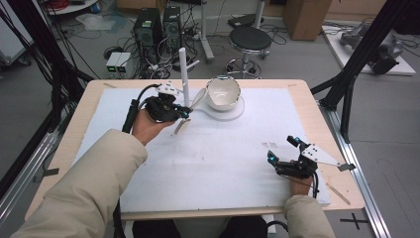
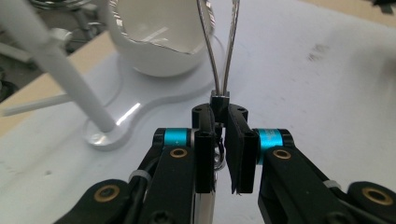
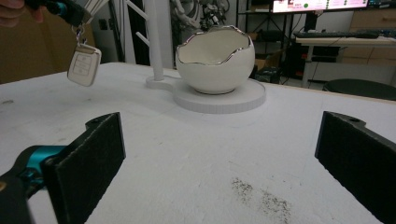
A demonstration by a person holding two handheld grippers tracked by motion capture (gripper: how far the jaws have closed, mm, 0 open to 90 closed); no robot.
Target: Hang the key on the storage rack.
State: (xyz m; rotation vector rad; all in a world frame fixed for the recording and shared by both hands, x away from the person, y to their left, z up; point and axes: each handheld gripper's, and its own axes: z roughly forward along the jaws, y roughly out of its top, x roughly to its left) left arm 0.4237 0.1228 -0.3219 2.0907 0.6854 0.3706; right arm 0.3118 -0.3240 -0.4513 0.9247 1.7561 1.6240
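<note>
We see the left gripper [image 1: 184,113] clamped on a key fob's ring, the key fob [image 3: 84,64] dangling above the white mat [image 1: 223,163], just beside the stand [image 1: 225,113] with its egg-shaped bowl [image 1: 223,92]. Our right gripper [image 1: 281,150] rests near the mat's right edge, jaws wide apart.
</note>
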